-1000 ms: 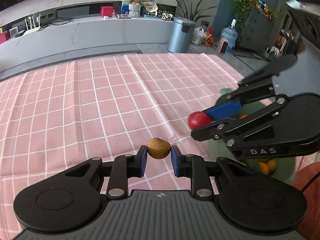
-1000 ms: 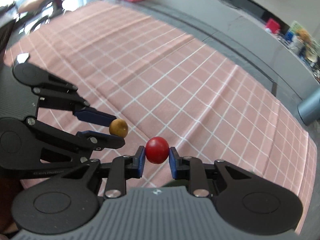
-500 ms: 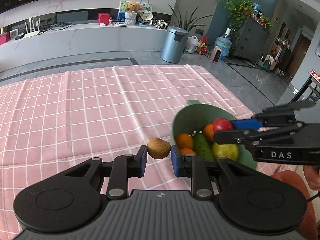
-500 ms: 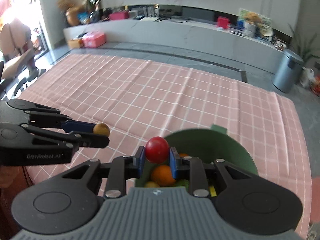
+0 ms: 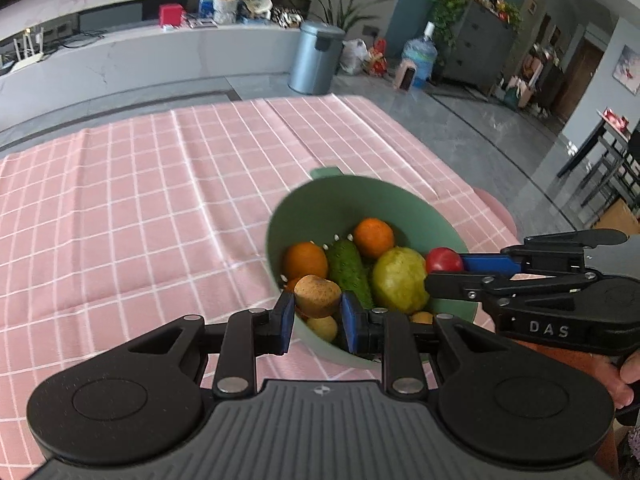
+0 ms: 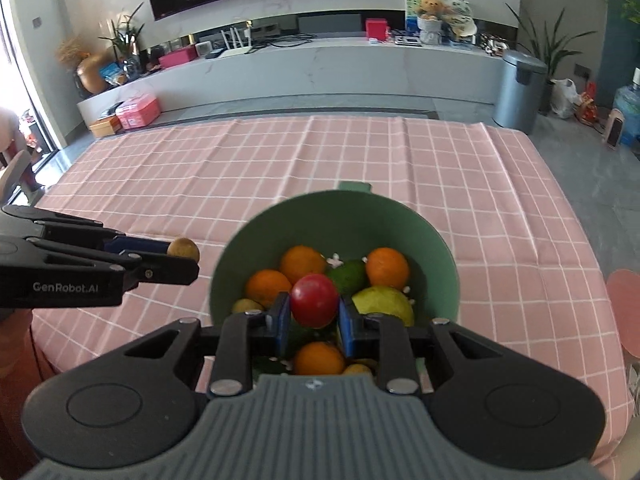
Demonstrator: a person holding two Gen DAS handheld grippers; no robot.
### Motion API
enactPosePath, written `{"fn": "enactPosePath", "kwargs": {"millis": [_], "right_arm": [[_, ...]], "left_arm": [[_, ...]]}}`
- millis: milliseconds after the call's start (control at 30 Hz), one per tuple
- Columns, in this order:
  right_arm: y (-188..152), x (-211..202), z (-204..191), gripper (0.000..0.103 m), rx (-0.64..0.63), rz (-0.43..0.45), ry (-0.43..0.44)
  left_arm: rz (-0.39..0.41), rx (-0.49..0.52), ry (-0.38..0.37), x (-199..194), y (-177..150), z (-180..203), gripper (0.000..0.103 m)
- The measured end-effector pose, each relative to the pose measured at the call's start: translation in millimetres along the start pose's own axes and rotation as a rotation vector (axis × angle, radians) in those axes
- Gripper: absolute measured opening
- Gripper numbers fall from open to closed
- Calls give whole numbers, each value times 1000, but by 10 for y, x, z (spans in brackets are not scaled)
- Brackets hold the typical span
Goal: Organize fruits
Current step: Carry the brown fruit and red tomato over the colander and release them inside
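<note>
A green bowl [image 5: 352,200] [image 6: 280,232] stands on the pink checked tablecloth [image 5: 120,208] [image 6: 280,152] and holds several fruits: oranges [image 6: 387,267], a dark green fruit [image 5: 347,268] and a yellow-green pear [image 5: 400,278] [image 6: 384,300]. My left gripper [image 5: 316,308] is shut on a small brown fruit [image 5: 318,296] [image 6: 183,248], held over the bowl's near left rim. My right gripper [image 6: 314,312] is shut on a red fruit [image 6: 314,306] [image 5: 443,261], held above the fruits in the bowl.
The cloth's right edge [image 5: 460,168] drops off to a grey floor. A pink stool [image 6: 624,312] stands beside the table at the right. A low white counter [image 6: 320,64] and a grey bin [image 6: 518,90] lie beyond the far edge. A hand [image 5: 624,376] holds the right gripper.
Both grippers have travelled from the bare cloth to the green bowl, each keeping its fruit. The right gripper has rolled level and now hangs over the bowl.
</note>
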State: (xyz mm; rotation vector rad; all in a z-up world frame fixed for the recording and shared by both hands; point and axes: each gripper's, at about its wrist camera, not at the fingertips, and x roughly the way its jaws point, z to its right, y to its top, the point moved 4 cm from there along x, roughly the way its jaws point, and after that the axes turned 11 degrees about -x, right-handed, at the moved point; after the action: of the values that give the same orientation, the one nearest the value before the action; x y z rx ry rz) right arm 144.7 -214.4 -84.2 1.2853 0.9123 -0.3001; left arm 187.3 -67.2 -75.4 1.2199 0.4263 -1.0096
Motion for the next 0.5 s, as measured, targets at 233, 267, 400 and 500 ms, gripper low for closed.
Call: {"fn": "enactPosePath", "kwargs": {"millis": [233, 267, 400, 500], "right_arm": [[-39, 212, 55, 21, 4, -32, -2], [-55, 239, 65, 21, 6, -37, -2], [-95, 329, 88, 21, 11, -57, -1], [-109, 368, 90, 21, 10, -66, 2]], "left_arm": [[-56, -1, -35, 231, -31, -13, 28], [-70, -13, -42, 262, -25, -23, 28], [-87, 4, -33, 354, -9, 11, 28], [-96, 27, -35, 405, 2, 70, 28]]}}
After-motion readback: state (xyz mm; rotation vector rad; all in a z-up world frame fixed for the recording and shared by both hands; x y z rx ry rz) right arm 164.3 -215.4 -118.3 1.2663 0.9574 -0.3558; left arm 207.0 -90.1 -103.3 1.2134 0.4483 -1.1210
